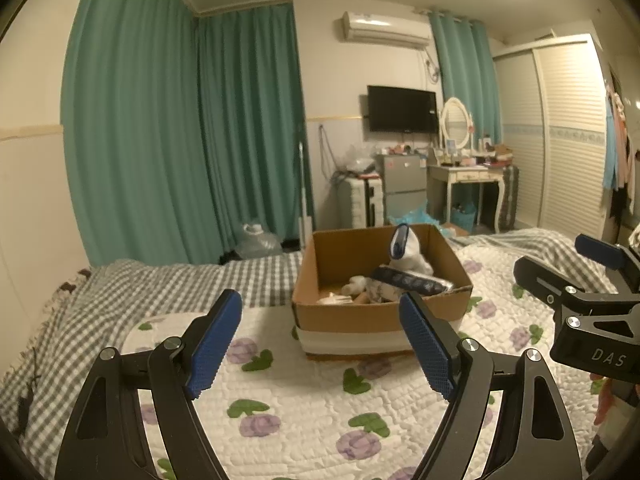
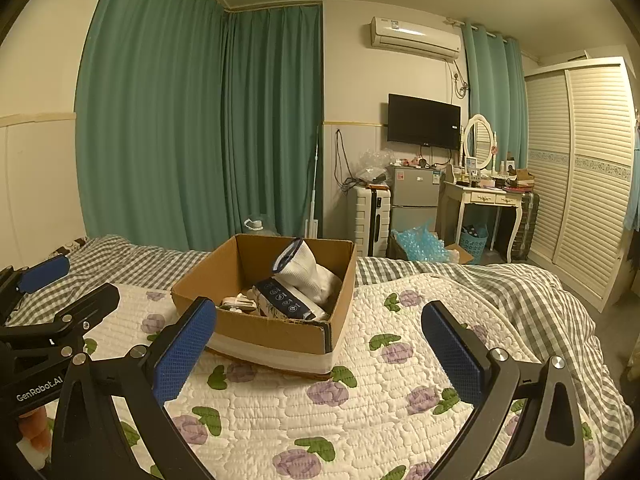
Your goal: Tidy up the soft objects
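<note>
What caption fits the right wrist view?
Open right tongs hover over a floral quilt, facing a cardboard box already holding soft items.

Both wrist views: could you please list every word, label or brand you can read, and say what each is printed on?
"DAS": white letters on the black right gripper body, cut off by the left wrist view's edge.
"GenRobot.AI": white letters on the black left gripper body.
Dark blue packet with white round icons in the brown cardboard box: print too small.
White wall air conditioner sticker: blurred.
</note>
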`<state>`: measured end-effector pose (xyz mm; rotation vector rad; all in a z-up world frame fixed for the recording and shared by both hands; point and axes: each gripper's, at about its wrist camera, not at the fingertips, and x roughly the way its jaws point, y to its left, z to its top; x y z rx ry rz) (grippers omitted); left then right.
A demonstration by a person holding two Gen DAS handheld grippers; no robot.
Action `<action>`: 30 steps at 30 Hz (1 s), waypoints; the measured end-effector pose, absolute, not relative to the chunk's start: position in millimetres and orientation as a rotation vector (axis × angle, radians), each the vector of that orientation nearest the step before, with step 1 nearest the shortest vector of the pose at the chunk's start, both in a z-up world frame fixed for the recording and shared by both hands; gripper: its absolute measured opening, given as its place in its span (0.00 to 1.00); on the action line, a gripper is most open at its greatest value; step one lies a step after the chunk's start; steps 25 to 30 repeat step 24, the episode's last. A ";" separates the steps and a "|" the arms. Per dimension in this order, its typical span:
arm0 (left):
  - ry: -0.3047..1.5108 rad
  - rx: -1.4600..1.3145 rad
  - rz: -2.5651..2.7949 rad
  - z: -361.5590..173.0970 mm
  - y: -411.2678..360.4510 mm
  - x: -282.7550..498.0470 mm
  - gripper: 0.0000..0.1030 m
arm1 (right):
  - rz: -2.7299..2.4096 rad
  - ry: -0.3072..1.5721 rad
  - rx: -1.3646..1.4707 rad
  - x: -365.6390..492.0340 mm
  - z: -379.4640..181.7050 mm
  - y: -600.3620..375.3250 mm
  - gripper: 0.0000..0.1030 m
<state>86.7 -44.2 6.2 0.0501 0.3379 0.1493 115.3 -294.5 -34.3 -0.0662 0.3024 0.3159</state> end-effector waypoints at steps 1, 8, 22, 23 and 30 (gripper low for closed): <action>0.337 0.050 0.148 6.2 -43.9 86.7 0.80 | 0.316 0.303 -0.067 115.3 -34.3 -294.6 1.00; 0.338 0.050 0.148 6.3 -44.7 86.6 0.80 | 0.316 0.304 -0.068 115.2 -34.8 -294.1 1.00; 0.339 0.054 0.136 2.2 -48.0 83.2 0.80 | 0.313 0.306 -0.072 115.0 -35.9 -294.8 1.00; 0.337 0.057 0.135 2.1 -48.8 82.8 0.80 | 0.314 0.305 -0.072 114.9 -36.0 -294.9 1.00; 0.337 0.059 0.132 1.8 -49.4 82.5 0.80 | 0.314 0.306 -0.072 115.0 -36.1 -294.9 1.00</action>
